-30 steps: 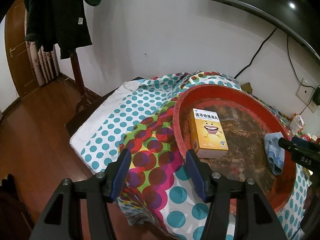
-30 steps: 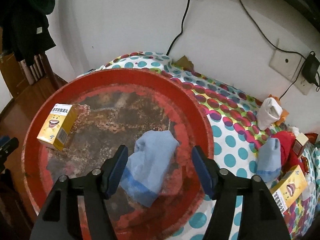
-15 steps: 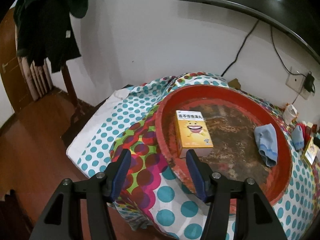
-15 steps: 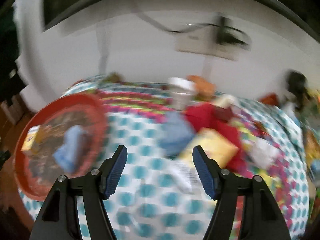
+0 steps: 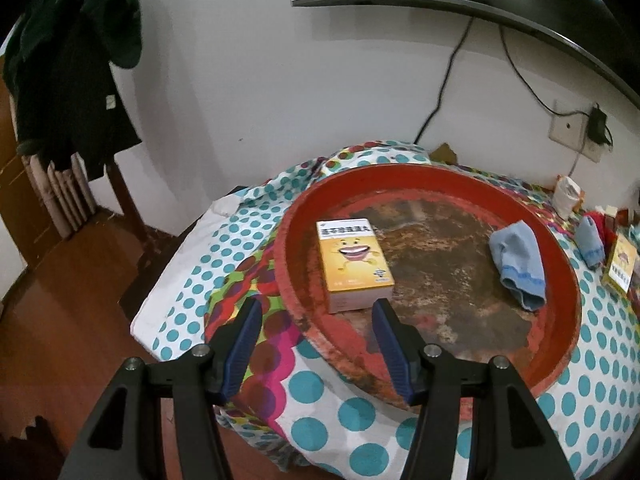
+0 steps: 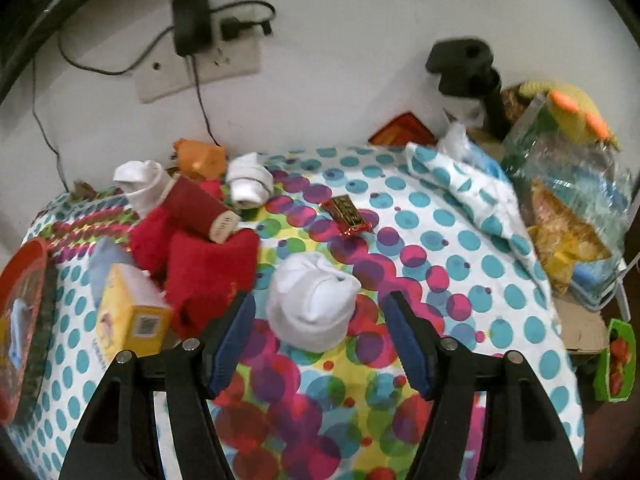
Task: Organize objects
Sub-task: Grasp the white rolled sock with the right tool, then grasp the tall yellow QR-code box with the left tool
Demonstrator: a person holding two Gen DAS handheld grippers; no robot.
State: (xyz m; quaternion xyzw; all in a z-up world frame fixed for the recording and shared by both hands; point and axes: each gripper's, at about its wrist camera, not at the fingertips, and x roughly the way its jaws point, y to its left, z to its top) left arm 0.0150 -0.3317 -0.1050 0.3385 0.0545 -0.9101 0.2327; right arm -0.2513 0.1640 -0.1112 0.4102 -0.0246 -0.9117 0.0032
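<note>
A round red tray (image 5: pixel 560 292) on the dotted cloth holds a yellow box (image 5: pixel 352 264) and a blue sock (image 5: pixel 516 264). My left gripper (image 5: pixel 316 312) is open and empty, just short of the box at the tray's near rim. My right gripper (image 6: pixel 316 312) is open and empty, with a rolled white sock (image 6: pixel 310 306) just beyond its fingertips. Left of it lie a red sock pile (image 6: pixel 204 264), a red spool (image 6: pixel 200 208) and a second yellow box (image 6: pixel 128 312). Two more white sock rolls (image 6: pixel 248 184) lie at the back.
A candy wrapper (image 6: pixel 348 212) lies mid-table. Plastic bags with snacks (image 6: pixel 560 200) crowd the right edge, next to a green box (image 6: pixel 614 360). A wall socket with charger (image 6: pixel 192 32) is behind. A coat stand (image 5: pixel 72 80) and wooden floor (image 5: pixel 60 320) are left of the table.
My right gripper swung right, away from the tray and blue sock, to the rolled white sock. My left gripper pulled back and turned slightly, so the box sits nearer centre.
</note>
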